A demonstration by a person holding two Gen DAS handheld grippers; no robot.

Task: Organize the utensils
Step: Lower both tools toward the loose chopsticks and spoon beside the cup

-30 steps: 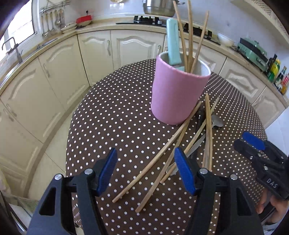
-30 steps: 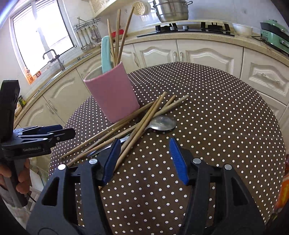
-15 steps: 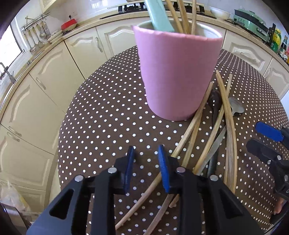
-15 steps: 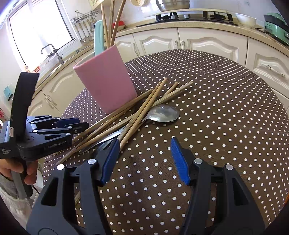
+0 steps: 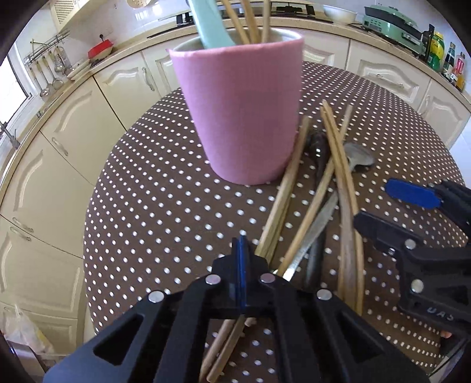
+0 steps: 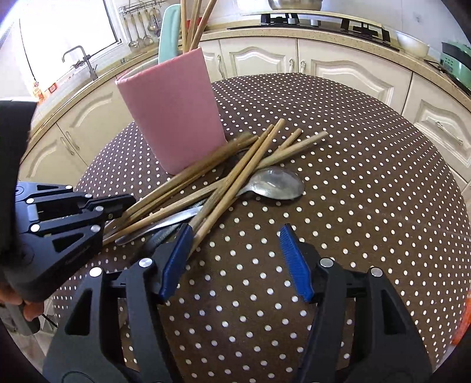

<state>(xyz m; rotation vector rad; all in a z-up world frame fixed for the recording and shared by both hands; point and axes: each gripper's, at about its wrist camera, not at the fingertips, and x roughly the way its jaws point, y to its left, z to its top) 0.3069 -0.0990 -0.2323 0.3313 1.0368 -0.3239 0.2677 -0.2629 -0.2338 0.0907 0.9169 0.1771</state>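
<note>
Desk (image 6: 368, 191) bears the pink cup (image 5: 244, 117); loose chopsticks (image 6: 235, 179) and a spoon (image 6: 276, 184) lie beside it. Left tongs (image 5: 240, 265), wide a second ago, have now pinched shut, apparently on chopstick ends, ready to lift. Right tongs (image 6: 235, 259) hover wide, empty.

Home kitchen, cream cabinets (image 6: 347, 70) under a curved counter, gas hob (image 6: 318, 20), sink tap (image 6: 79, 59), hanging ladles (image 5: 44, 73), polka-dot table (image 6: 368, 191)

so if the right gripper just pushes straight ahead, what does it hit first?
Probably the spoon bowl, lying ahead of the open right gripper on the table; the chopsticks sit just left. Depth is uncertain.
</note>
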